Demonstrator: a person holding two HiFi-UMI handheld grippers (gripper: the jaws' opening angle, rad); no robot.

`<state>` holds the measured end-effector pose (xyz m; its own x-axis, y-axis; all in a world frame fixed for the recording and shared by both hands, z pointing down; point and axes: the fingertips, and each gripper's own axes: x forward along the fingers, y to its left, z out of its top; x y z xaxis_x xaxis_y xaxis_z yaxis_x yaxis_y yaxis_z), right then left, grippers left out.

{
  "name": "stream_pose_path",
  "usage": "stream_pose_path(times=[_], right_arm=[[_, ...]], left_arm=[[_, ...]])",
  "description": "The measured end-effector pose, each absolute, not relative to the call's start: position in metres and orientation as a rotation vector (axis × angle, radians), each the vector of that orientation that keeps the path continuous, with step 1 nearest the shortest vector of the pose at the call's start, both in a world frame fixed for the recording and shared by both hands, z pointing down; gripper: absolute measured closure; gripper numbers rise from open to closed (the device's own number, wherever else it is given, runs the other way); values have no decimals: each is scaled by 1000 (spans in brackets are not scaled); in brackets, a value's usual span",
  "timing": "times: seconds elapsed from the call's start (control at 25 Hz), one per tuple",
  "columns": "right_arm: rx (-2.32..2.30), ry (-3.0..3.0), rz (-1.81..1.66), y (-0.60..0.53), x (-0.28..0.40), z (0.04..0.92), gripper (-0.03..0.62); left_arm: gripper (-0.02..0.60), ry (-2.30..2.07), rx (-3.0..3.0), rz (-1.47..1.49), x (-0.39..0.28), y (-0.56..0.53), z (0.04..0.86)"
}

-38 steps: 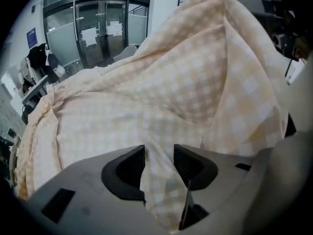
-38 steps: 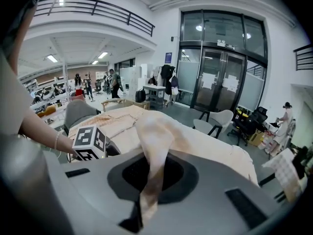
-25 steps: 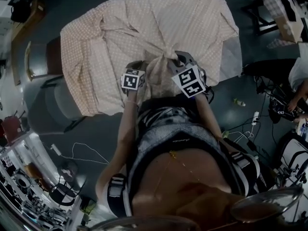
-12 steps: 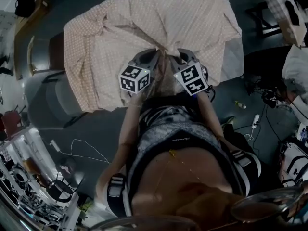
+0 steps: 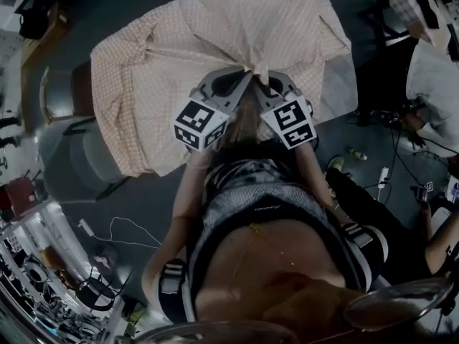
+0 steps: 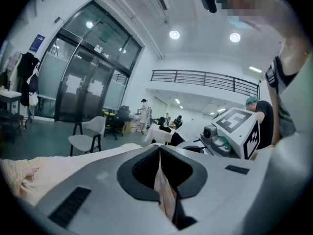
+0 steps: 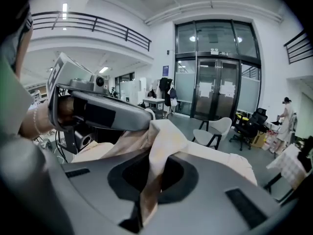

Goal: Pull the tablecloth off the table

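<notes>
Left hand-held gripper [image 5: 247, 74], right hand-held gripper [image 5: 262, 78] clamped on tablecloth [image 5: 215, 34]; both raised since earlier.

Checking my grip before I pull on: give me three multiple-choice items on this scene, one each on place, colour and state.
1. Where do the left gripper and right gripper hold the tablecloth? A. far corners B. one raised bunch on its near side C. left edge
2. Tablecloth colour? A. pale beige B. blue C. red
3. Left gripper's jaws? A. wide open B. shut, empty C. shut on the tablecloth
Answers: B, both meet at the bunch; A, the head view shows beige; C, fabric is pinched between shut jaws.
</notes>
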<state>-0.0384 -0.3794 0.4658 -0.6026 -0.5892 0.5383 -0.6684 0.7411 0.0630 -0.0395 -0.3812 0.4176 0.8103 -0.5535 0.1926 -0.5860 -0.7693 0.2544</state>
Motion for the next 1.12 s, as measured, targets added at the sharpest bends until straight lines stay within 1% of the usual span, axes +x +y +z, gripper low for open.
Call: stream_pose_path(times=[0.24,0.56,0.6,0.64,0.72,0.8,0.84,1.0,1.12], right_arm=[[937,-2534,204,-379,-36,415,530],[880,-2585,249,-379,-45,417,530],[870,-2582,244,-380,-46,417,530],[860,-2580,241,-381,-48,418,530],[839,-2580,249,-382,-51,419,530],[814,-2585,263,-383,-52,421,530],[797,-2589,265,-383,-52,422,530],[730,-2596,264,-382,-60,424,530],[703,-2592,282,-381,-65,430,530]], left_arm=[[574,-897,2795,106,-36,-376,368],[566,-882,2780,101,-44,-373,391],[551,-881,2781,109,-48,-374,393],[518,-880,2782,116,-52,-374,395],[449,-850,2795,162,-58,-371,401],[367,-777,2820,285,-56,-365,417],[356,-761,2833,359,-54,-364,426],[345,-802,2884,604,-40,-368,458],[345,-877,2859,576,-32,-379,470]])
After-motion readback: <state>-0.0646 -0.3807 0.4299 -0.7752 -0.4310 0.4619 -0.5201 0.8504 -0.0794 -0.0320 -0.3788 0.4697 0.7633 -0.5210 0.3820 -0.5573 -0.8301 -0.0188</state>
